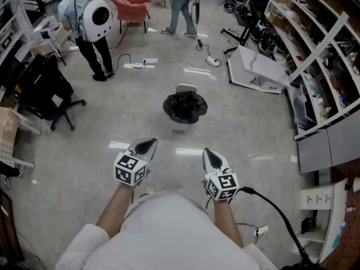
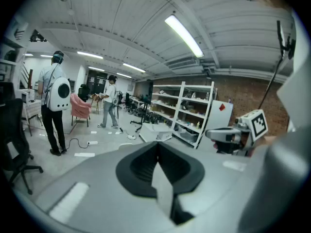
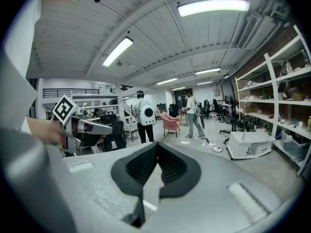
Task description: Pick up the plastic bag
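Note:
A black plastic bag [image 1: 185, 107] lines a small white bin on the grey floor, straight ahead of me in the head view. My left gripper [image 1: 149, 144] and right gripper [image 1: 208, 153] are held side by side well short of it, both shut with nothing between the jaws. In the left gripper view the left gripper [image 2: 156, 144] has its black pads [image 2: 141, 166] pressed together, and the right gripper [image 2: 228, 136] shows at the right. In the right gripper view the right gripper [image 3: 156, 147] is likewise closed, with the left gripper [image 3: 87, 127] at the left. Neither gripper view shows the bag.
A person with a white backpack [image 1: 97, 20] stands far left, another person [image 1: 181, 10] walks further back. A black office chair [image 1: 48, 91] is at left. A white overturned cabinet [image 1: 256, 69] and white shelving [image 1: 315, 55] stand at right. A cable [image 1: 275, 212] trails by my right side.

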Available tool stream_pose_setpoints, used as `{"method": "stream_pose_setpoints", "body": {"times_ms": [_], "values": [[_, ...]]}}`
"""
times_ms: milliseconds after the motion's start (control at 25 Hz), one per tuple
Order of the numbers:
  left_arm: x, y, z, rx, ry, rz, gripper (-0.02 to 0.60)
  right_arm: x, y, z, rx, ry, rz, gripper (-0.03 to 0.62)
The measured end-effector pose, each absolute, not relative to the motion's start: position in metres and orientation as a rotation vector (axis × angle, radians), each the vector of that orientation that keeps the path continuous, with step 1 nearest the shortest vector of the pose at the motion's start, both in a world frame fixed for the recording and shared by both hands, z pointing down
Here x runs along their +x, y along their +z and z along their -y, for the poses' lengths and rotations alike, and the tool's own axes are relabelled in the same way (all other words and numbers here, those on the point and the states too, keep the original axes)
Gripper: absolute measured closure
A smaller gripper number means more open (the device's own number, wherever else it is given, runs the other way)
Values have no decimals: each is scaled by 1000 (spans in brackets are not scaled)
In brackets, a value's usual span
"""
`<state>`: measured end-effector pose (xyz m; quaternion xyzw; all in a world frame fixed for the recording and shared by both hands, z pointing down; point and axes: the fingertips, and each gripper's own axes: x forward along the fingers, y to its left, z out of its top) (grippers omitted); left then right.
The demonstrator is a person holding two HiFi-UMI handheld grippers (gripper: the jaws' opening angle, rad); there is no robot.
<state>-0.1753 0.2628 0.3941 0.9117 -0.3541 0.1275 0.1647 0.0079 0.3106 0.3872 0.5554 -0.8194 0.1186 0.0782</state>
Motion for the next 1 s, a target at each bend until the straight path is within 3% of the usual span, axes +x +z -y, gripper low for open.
{"method": "stream_pose_setpoints", "body": {"times_ms": [1000], "values": [[-133, 403, -295, 2573, 386, 1059, 577, 43, 396, -331, 1531, 353, 2500, 592]]}}
